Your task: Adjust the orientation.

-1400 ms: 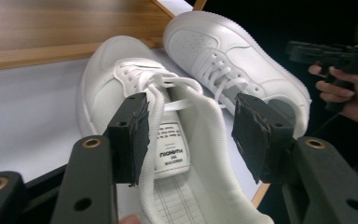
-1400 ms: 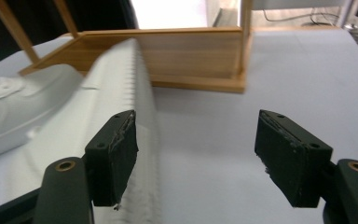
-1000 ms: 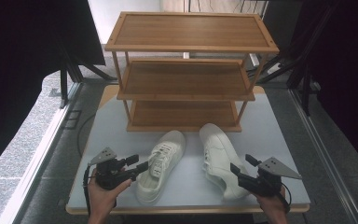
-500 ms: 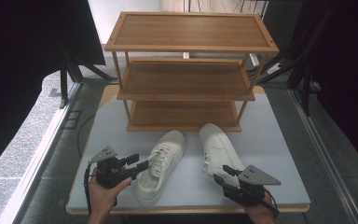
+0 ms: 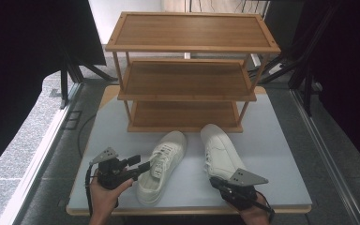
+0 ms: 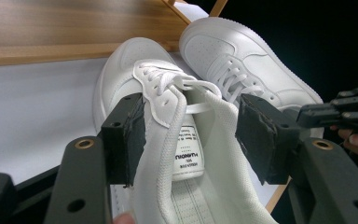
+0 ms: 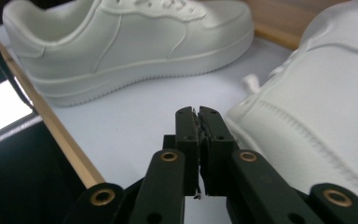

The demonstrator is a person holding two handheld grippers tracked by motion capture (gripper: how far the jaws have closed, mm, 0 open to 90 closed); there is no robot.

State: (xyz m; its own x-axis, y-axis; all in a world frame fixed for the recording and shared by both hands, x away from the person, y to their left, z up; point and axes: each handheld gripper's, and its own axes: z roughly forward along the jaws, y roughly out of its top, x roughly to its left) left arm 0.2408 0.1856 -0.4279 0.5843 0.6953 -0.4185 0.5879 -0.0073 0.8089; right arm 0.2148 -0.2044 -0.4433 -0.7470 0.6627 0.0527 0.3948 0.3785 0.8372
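The left gripper (image 5: 140, 165) sits near the front left corner of the tabletop (image 5: 281, 140), held in the person's left hand (image 5: 104, 194), and its jaws stand wide apart astride the collar of the left shoe (image 5: 163, 164). In the left gripper view one pad lies against the outer side of the collar by the lace eyelets, while the other pad stands off from the far side of the opening, so the shoe is between the jaws but not pinched. That shoe lies flat on its sole with its long axis running from the front edge toward the shoe rack (image 5: 187, 75), heel near the front edge, toe pointing at the rack's bottom shelf and leaning slightly right.

The right gripper (image 5: 215, 182) is near the front edge, right of centre, and its jaws have just been closing; in the right gripper view the two black pads meet with nothing between them, so it is clenched on air. Just beside it lies the right shoe (image 5: 221, 149); its heel end seems to sit very close to the jaw tips, though the gripper body covers that spot from above. This shoe also lies sole down, long axis front to back, toe toward the rack and angled a little left, so the two toes draw near each other just in front of the bottom shelf.
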